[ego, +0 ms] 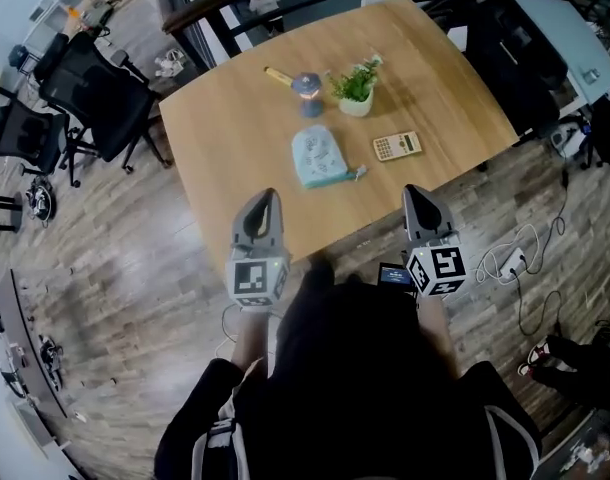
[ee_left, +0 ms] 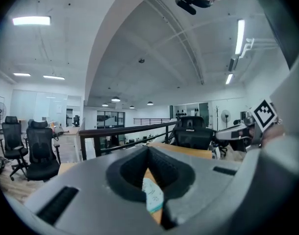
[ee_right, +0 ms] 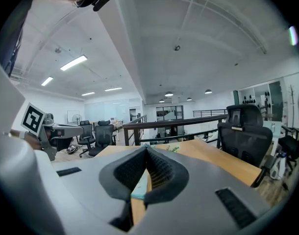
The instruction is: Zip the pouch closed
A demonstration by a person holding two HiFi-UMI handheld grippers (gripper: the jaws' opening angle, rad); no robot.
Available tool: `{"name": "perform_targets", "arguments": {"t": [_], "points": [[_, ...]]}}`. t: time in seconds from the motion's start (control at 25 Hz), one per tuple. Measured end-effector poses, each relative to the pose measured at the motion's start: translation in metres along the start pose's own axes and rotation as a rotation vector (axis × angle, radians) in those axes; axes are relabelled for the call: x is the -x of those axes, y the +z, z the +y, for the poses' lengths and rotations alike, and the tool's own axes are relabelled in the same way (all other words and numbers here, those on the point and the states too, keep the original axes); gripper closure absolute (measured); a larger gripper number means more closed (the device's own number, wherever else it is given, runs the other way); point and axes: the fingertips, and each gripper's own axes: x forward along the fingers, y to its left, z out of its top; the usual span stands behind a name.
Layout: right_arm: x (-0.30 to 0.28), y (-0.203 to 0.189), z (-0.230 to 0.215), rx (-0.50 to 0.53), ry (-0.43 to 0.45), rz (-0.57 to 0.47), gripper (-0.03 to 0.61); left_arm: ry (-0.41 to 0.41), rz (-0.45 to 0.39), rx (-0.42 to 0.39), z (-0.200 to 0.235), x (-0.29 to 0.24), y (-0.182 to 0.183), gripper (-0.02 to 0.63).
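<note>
The light blue pouch (ego: 320, 156) lies flat near the middle of the wooden table (ego: 235, 118), its zip pull pointing right. Both grippers hover side by side over the table's front edge, short of the pouch and touching nothing. My left gripper (ego: 266, 198) is shut with its jaws meeting at the tip and nothing between them. My right gripper (ego: 416, 193) is likewise shut and empty. In the left gripper view the pouch (ee_left: 152, 195) peeks through below the closed jaws (ee_left: 148, 149). A sliver of the pouch (ee_right: 139, 187) shows the same way in the right gripper view (ee_right: 147, 149).
A calculator (ego: 397, 146) lies right of the pouch. A potted plant (ego: 356, 88) and a small purple lamp (ego: 306, 93) stand behind it. Office chairs (ego: 95, 98) stand to the left. Cables and a power strip (ego: 510, 260) lie on the floor at right.
</note>
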Motion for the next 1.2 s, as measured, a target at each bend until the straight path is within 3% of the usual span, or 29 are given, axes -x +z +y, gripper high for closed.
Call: {"name": "perform_targets", "arguments": {"t": [0.24,0.44,0.76,0.96,1.04,1.2], "points": [[-0.057,0.008,0.006,0.024,-0.007,0.053,0.565,-0.042,0.012,0.061,0.039,-0.046,-0.006,0.614],[-0.086,-0.002,0.007,0.023,0.008,0.098,0.565,-0.054,0.041,0.06,0.057,-0.075,-0.013,0.614],[-0.115,-0.004,-0.027,0.008,0.087,0.106,0.565,0.013,0.079,0.087,0.04,-0.105,-0.014,0.614],[-0.122,-0.011,-0.041,-0.001,0.119,0.113,0.565,0.0,0.099,0.083,0.02,-0.116,-0.015,0.614],[-0.134,-0.041,-0.04,0.005,0.159,0.191,0.565,-0.021,0.128,0.103,0.011,-0.123,-0.024,0.614],[-0.167,-0.162,-0.029,0.022,0.277,0.487,0.565,-0.129,0.274,0.186,-0.037,-0.143,-0.083,0.614]]}}
